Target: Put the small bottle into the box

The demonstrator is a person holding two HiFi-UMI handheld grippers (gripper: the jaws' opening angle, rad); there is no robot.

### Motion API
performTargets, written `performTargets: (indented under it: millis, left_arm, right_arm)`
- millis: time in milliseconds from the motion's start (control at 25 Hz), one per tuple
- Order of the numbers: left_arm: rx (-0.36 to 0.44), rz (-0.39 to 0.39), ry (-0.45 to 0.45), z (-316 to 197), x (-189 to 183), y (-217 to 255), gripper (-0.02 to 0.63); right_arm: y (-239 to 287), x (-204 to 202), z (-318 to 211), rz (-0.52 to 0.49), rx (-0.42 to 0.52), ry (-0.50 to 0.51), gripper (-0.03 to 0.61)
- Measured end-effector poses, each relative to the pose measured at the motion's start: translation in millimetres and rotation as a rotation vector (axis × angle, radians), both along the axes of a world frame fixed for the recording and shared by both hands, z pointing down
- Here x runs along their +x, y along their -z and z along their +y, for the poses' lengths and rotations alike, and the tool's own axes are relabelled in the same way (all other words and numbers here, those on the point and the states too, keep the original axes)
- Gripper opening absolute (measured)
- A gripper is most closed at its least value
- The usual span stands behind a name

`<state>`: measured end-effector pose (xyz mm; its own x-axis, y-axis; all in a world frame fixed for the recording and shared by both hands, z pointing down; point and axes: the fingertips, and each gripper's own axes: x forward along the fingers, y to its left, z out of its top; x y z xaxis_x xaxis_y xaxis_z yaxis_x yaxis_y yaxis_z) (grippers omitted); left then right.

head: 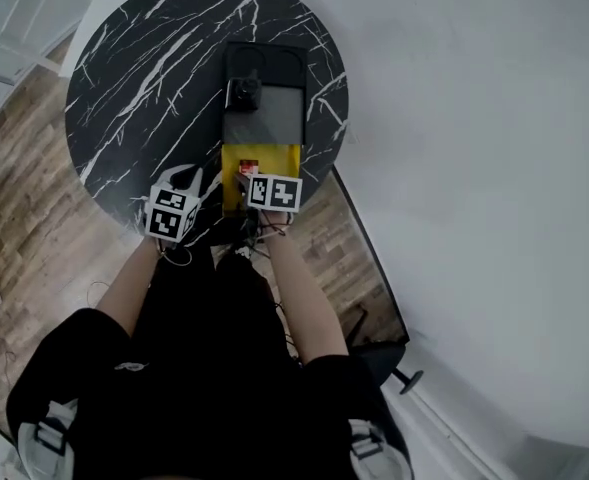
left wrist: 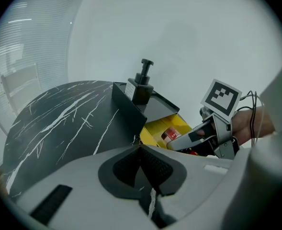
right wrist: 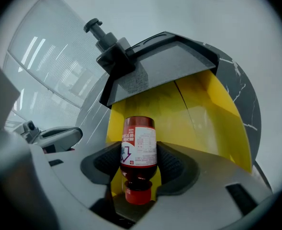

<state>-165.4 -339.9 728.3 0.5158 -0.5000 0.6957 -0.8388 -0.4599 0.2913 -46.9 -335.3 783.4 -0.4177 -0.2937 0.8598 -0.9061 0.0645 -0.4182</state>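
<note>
Right fingers [right wrist: 176,166] clamping small bottle [right wrist: 139,145], over yellow box [right wrist: 198,119]

Yellow floor of box [head: 279,163] open ahead of right tool [right wrist: 140,157]; far end barred by grey lid [head: 274,118] carrying upright pump dispenser [head: 244,92]; left tool [left wrist: 141,152] just beside box's left wall, broad bare tabletop [head: 144,78] beyond.

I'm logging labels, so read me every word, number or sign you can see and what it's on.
Small bottle label: print too small and blurred to read; an arrow shape shows.
Left marker cube and right marker cube: black-and-white square patterns, no words.
No other text is readable.
</note>
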Motion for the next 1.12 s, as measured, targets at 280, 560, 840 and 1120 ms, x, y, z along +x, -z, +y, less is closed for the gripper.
performTargets:
  millis: [280,560,840,1120]
  left_arm:
    - [0.023,-0.022,0.042,22,-3,12,0.000]
    - [0.064,-0.017,0.094,51,9,34,0.000]
    - [0.139,-0.022,0.120,83,34,69,0.000]
    - [0.256,-0.005,0.146,108,63,117,0.000]
  right_arm:
    - [23,-9,2,-0.063,0.083,0.024,0.222]
    - [61,-2,24,-0.115,0.217,0.033,0.167]
    - [107,16,56,-0.125,0.380,0.070,-0.003]
    - [174,39,80,-0.079,0.652,0.127,-0.003]
